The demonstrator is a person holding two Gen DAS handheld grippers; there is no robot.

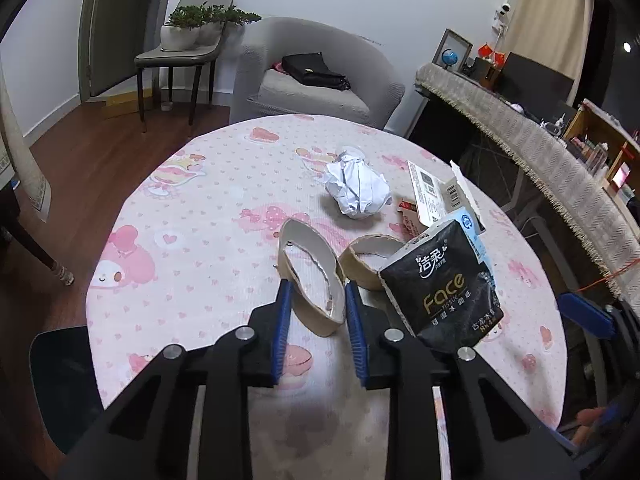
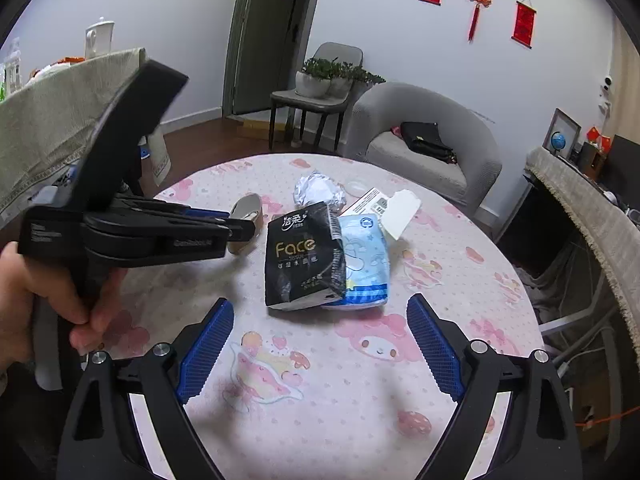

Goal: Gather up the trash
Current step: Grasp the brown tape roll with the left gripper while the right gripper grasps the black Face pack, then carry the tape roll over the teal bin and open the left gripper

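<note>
On the round table with the pink cartoon cloth, my left gripper is shut on a squashed cardboard tape ring, one blue pad on each side. A second cardboard ring lies just right of it. Beyond them sit a crumpled white paper ball, a black "Face" tissue pack and a torn white carton. In the right wrist view my right gripper stands open over the cloth, just short of the tissue pack and a blue packet. A hand holds the left gripper at the ring.
A grey armchair with a black bag stands behind the table, and a chair with potted plants left of it. A long desk under a lace cloth runs along the right. A dark seat sits at the table's near left edge.
</note>
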